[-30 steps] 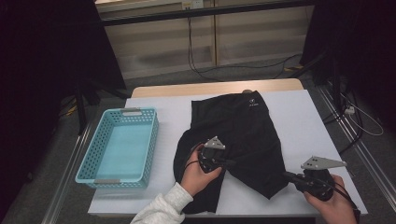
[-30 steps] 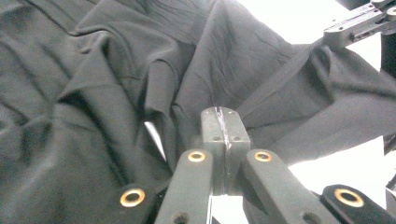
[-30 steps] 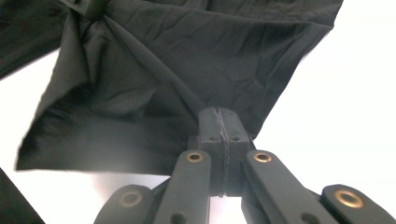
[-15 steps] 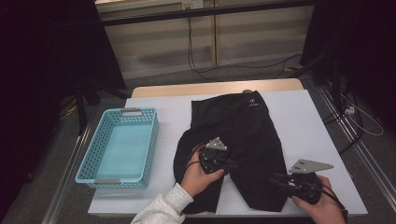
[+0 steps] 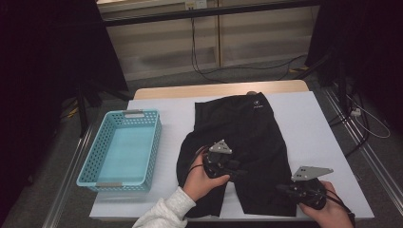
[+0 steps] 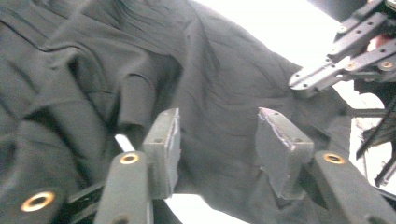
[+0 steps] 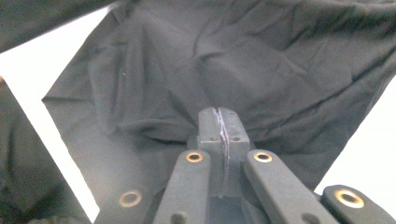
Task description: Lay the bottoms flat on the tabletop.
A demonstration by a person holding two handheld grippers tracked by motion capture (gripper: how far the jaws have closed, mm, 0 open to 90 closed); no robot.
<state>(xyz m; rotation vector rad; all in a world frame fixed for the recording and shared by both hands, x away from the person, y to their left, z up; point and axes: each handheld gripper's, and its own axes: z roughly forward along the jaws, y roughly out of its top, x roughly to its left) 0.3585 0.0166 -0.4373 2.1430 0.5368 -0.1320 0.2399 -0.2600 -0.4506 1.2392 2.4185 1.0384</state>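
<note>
Shorts (image 5: 247,137) lie spread on the table (image 5: 313,123), right gripper (image 5: 285,189) clamped on their near hem, left gripper (image 5: 237,170) jaws apart.

Black shorts (image 5: 247,147) are covering the middle of the white table (image 5: 313,128), leaving bare surface lying open along the far right and in a strip between the garment and the light-blue basket (image 5: 122,148), which is walling off the left side. The left gripper (image 5: 236,169) and right gripper (image 5: 284,189) are crowding the near edge, the latter pinching a hem.
</note>
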